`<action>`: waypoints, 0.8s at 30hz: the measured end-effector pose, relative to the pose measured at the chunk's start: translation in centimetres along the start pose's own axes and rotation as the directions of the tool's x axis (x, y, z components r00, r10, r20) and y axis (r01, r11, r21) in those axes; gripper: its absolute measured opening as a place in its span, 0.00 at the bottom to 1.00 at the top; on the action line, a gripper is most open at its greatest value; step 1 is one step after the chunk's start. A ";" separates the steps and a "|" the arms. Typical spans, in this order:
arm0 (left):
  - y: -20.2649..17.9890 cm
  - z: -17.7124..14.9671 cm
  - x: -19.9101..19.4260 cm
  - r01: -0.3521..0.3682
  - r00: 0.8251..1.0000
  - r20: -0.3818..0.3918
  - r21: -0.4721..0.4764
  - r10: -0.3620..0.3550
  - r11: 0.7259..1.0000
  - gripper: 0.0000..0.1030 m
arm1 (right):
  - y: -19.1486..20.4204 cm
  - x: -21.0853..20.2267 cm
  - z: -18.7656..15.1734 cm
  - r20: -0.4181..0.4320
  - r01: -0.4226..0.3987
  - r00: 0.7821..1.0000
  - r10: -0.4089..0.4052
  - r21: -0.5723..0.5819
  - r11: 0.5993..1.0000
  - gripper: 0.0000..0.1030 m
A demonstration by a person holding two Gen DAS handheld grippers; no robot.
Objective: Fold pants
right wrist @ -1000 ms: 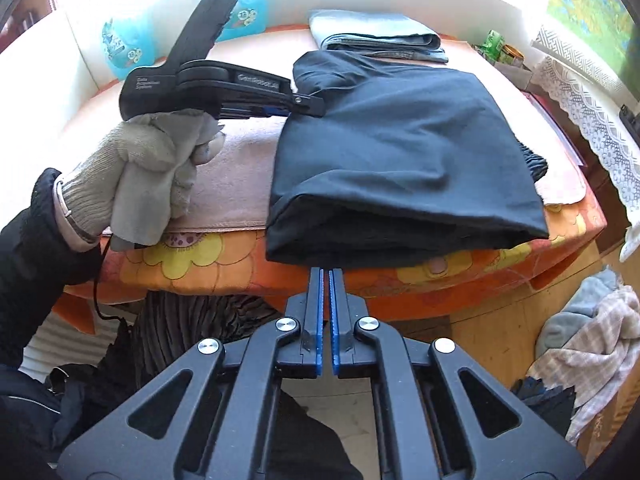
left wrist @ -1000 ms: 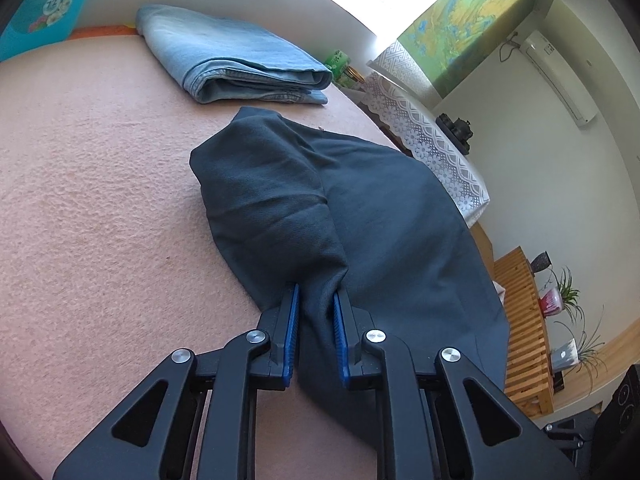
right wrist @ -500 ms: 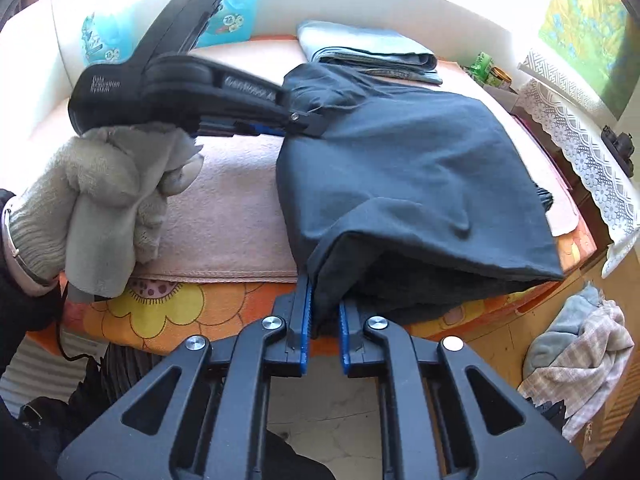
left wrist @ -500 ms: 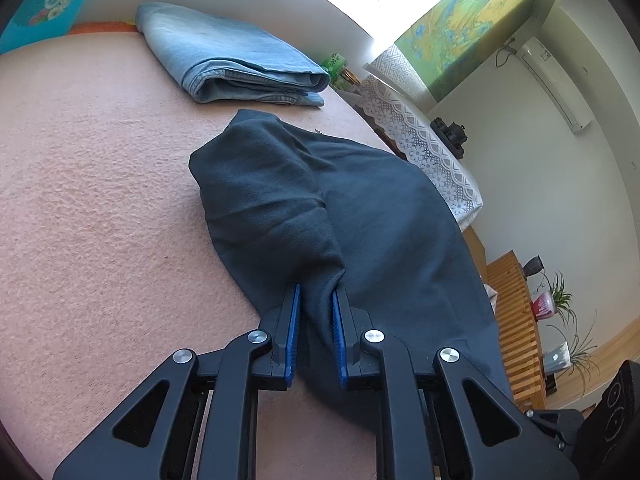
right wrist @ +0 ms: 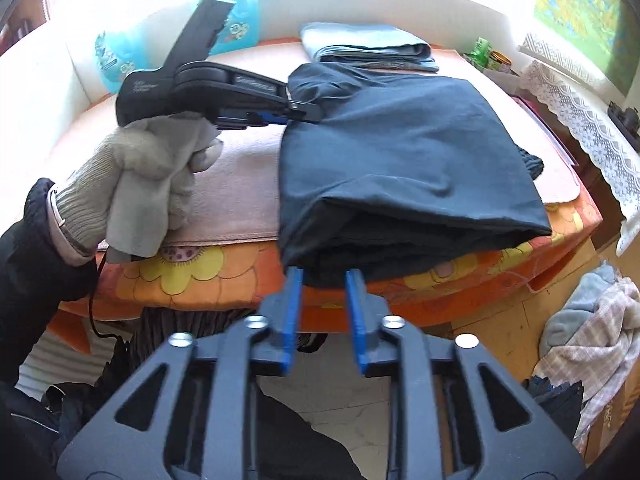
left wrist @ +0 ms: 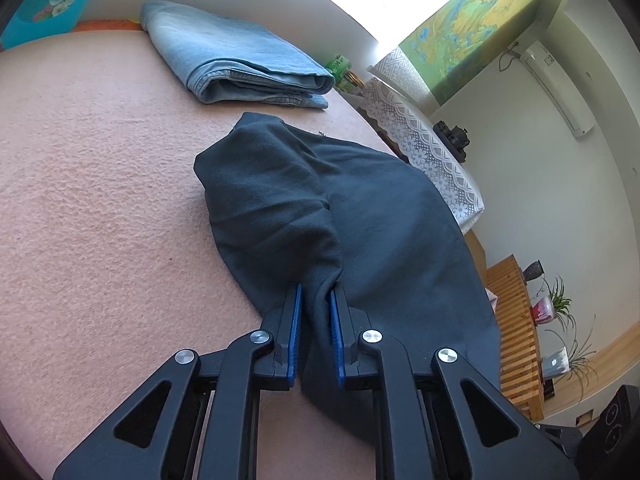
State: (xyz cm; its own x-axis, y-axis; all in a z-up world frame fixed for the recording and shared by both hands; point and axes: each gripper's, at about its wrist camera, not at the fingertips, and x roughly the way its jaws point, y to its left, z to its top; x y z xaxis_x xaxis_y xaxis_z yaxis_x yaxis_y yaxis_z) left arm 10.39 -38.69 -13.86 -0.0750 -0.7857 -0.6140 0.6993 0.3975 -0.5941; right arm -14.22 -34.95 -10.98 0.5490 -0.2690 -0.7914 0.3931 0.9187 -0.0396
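Sunlight from the window washes over a pink blanket (left wrist: 100,208) spread on a table whose flowered orange cloth (right wrist: 192,276) hangs over the near edge, and on it lie the dark pants (right wrist: 408,160), already doubled into a broad, soft slab with its near end drooping over the table's edge. That cloth looks light and limp, a little thick where layers stack; I judge it will sag and slide wherever it is not pinched, so the best holds are the corners and the folded edges, taken through all layers at once. At the far left corner the left gripper (left wrist: 316,308) has its jaws clenched on a bunched ridge of the fabric, which rises in a hump from the pads and lifts slightly off the blanket; in the right wrist view the same tool is held by a gloved hand (right wrist: 140,184). At the near edge the right gripper (right wrist: 322,280) has its jaws opening, the blue pads standing apart just under the overhanging end, with the cloth's lower edge at their tips but not pressed between them. Beyond the pants, well apart at the table's far side, sits a pair of folded jeans (left wrist: 236,64).
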 end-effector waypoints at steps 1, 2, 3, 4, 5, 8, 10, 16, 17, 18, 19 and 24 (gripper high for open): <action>0.0 0.0 0.0 -0.001 1.000 0.000 0.000 0.001 1.000 0.12 | 0.7 0.6 0.1 0.004 0.017 1.000 -0.017 -0.018 1.000 0.52; 0.0 0.0 -0.1 0.000 1.000 0.002 -0.002 0.000 1.000 0.12 | 1.1 1.3 0.1 -0.001 0.024 1.000 -0.024 -0.029 0.999 0.52; 0.0 0.0 -0.1 0.002 1.000 0.003 -0.004 -0.002 1.000 0.12 | 1.3 2.1 0.2 -0.011 0.028 1.000 -0.029 -0.031 0.999 0.51; 0.1 0.0 -0.1 0.002 1.000 0.003 -0.005 -0.002 1.000 0.12 | 1.2 2.6 0.2 -0.021 0.031 0.999 -0.032 -0.025 0.999 0.42; 0.1 0.0 -0.2 0.004 1.000 0.005 -0.008 -0.004 1.000 0.12 | 1.0 2.8 0.3 -0.036 0.025 0.999 -0.025 -0.009 1.000 0.05; 0.4 0.0 -0.2 0.002 1.000 0.009 -0.015 -0.002 1.000 0.12 | 0.2 0.1 0.7 0.076 -0.012 0.997 0.011 0.014 1.000 0.05; 0.4 0.1 -0.2 -0.001 1.000 0.009 -0.018 0.002 1.000 0.12 | 0.5 -1.3 0.3 0.106 -0.025 0.994 0.029 -0.041 0.999 0.05; -0.8 0.0 -2.4 -0.015 0.999 0.051 0.049 0.012 0.999 0.11 | -1.2 -1.2 -2.2 -0.008 -0.138 0.990 0.138 -0.011 0.990 0.05; -1.4 -0.1 -3.2 -0.003 0.998 0.068 0.068 -0.002 0.998 0.11 | -2.2 -1.6 -2.1 0.014 -0.129 0.992 0.129 0.018 0.991 0.05; -2.2 -0.3 -3.9 0.002 0.997 0.076 0.095 -0.009 0.996 0.11 | -3.4 -2.0 -1.9 0.037 -0.129 0.991 0.127 0.058 0.990 0.05; -3.2 -0.6 -4.5 0.017 0.997 0.077 0.132 -0.027 0.991 0.11 | -4.8 -2.3 -1.8 0.059 -0.136 0.990 0.131 0.101 0.986 0.05; -8.8 -3.9 -4.6 0.103 0.995 -0.024 0.321 -0.101 0.941 0.11 | -10.1 -3.2 -0.3 0.148 -0.044 0.989 0.016 0.191 0.981 0.06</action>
State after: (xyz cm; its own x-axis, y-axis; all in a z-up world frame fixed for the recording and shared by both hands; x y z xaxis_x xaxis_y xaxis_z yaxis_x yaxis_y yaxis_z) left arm 1.84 -36.67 -7.83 -0.1622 -0.8105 -0.5628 0.8790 0.1406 -0.4557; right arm -20.18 -43.31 -8.28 0.6586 -0.2943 -0.6926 0.5021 0.8574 0.1130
